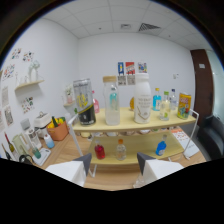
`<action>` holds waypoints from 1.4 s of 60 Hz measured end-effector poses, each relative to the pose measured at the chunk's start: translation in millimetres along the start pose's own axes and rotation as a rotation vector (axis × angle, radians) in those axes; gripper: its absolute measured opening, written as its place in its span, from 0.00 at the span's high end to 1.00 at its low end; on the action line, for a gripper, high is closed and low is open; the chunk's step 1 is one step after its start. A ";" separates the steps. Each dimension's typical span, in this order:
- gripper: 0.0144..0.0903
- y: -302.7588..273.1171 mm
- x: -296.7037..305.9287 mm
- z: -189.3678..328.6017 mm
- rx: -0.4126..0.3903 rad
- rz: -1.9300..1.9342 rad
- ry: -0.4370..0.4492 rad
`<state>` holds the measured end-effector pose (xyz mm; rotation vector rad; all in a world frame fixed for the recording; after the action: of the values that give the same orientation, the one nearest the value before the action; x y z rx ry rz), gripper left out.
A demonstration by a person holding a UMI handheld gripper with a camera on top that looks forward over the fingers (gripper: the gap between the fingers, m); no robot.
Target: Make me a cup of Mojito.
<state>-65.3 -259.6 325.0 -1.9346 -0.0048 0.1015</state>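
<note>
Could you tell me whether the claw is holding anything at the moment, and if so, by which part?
Nothing is held: the claw is open and empty, well short of the shelf with its bottles.

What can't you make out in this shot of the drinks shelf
- Labels on the tall white bottle and clear bottle, gripper view: too small to read.
- Small bottles on the lower shelf: contents unclear, too small.
- Everything under the gripper: blacked out by its own body; its open fingers hold nothing.
- Items beside the orange basket: small, blurred.
</note>
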 end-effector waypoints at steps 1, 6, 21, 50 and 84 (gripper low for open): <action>0.06 -10.3 -7.1 1.0 0.013 -0.002 -0.007; 0.06 -55.8 -44.3 9.5 0.085 -0.008 -0.051; 0.05 -108.7 -90.5 61.8 0.145 -0.030 -0.037; 0.44 -132.3 -90.1 133.7 0.138 -0.052 0.026; 0.52 -145.4 -96.1 67.9 0.218 -0.066 -0.083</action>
<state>-159.5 -149.2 443.2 -1.7094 -0.1085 0.1332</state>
